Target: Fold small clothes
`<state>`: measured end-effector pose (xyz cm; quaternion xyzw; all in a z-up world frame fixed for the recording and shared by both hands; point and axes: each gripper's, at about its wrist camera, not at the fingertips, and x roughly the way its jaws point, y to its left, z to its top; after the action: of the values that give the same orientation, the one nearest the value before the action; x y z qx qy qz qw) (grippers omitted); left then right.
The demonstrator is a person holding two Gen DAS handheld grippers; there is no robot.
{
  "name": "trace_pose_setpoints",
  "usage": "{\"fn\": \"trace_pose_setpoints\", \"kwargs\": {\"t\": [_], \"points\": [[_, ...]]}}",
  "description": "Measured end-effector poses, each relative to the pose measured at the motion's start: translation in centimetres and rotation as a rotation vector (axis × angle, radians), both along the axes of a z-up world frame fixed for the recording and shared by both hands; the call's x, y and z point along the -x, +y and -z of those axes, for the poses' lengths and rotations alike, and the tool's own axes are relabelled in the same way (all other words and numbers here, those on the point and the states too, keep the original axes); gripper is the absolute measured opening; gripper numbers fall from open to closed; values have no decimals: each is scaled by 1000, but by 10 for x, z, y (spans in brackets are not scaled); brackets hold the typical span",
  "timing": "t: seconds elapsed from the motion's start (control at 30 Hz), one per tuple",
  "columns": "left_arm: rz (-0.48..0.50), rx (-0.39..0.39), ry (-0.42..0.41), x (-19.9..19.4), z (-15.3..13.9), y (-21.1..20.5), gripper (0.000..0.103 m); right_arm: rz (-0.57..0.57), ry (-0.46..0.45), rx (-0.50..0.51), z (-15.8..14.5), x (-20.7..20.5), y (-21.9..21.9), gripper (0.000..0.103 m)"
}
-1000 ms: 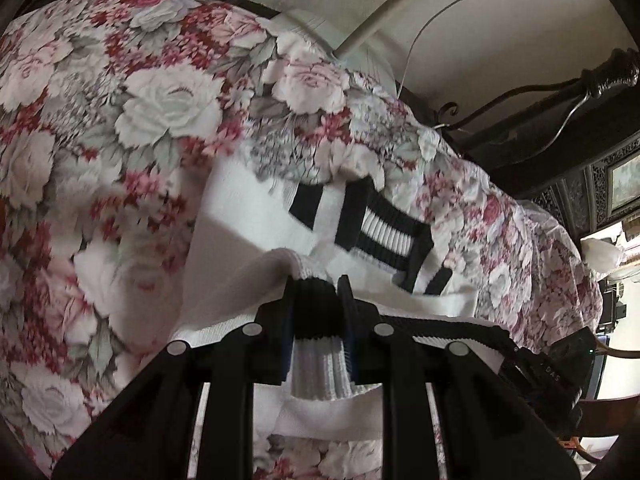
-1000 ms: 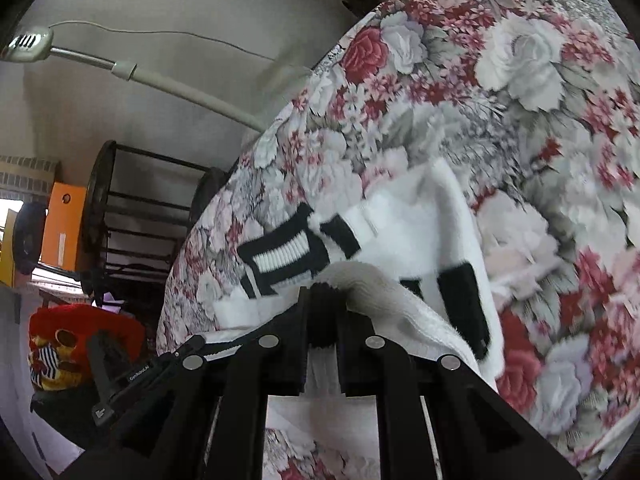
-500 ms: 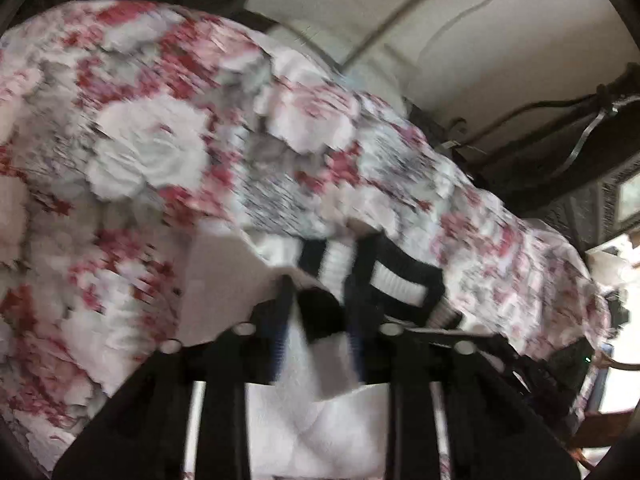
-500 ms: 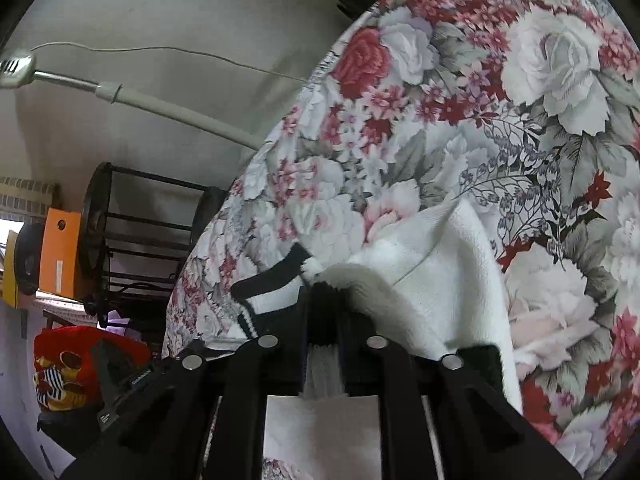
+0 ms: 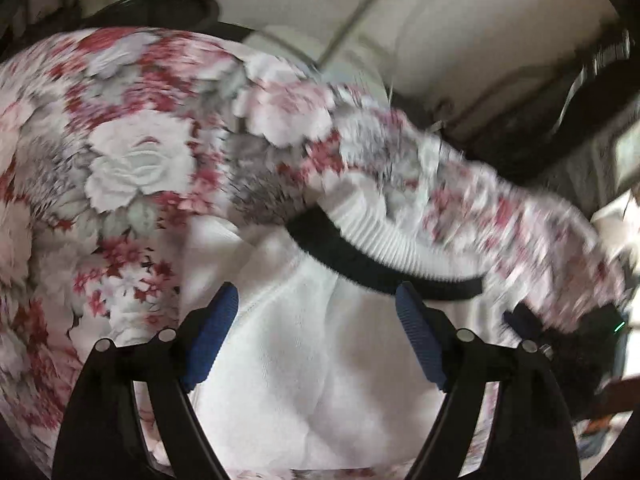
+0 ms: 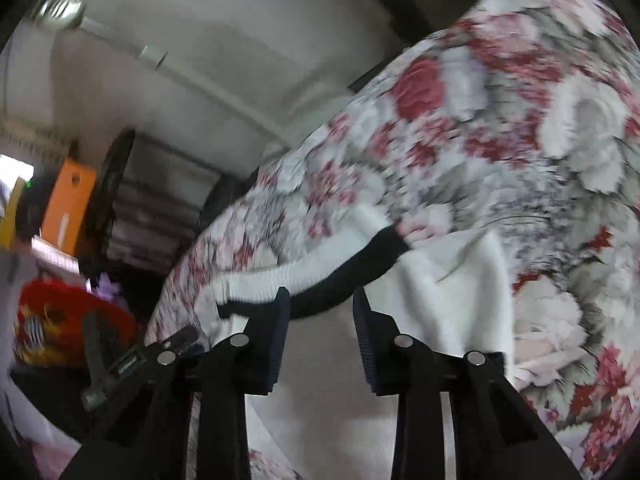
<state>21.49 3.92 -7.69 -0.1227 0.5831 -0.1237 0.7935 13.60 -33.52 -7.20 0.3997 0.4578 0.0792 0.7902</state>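
Observation:
A small white fleece garment [image 5: 304,364] with a black-and-white ribbed band [image 5: 372,252] lies folded on the floral bedspread [image 5: 132,160]. My left gripper [image 5: 318,300] hangs just above the white fleece, its jaws opening wide; the blue pads [image 5: 214,328] are clear of the cloth. In the right wrist view the same garment [image 6: 448,292] shows its black band [image 6: 352,276] across the middle. My right gripper [image 6: 320,300] is above that band with its jaws opening and nothing pinched between them. Both views are blurred by motion.
The flowered bedspread [image 6: 500,140] covers the whole surface. A dark metal bed frame [image 5: 592,80] and pale wall lie beyond. Off the bed's edge are a black rack [image 6: 116,200], an orange box [image 6: 68,204] and a red item [image 6: 68,320].
Both grippers let go of the ribbed band they were shut on and their jaws spread apart. The folded-over edge now lies flat on the garment, and both cameras shifted over it.

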Motion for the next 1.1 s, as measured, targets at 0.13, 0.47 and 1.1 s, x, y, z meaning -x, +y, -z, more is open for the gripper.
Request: {"fn": "trace_pose_setpoints", "kwargs": {"t": [0.13,0.47,1.1], "points": [[-16,-185,75,-2,34,-4,78,50,144,39,36,-1,-10,30],[-173,-244,38,-7,20,30,83,34,63,124,11,2,1,9],[-164,-353,-24,-8,11,26,95,-51,83,153,14,2,33,25]]}}
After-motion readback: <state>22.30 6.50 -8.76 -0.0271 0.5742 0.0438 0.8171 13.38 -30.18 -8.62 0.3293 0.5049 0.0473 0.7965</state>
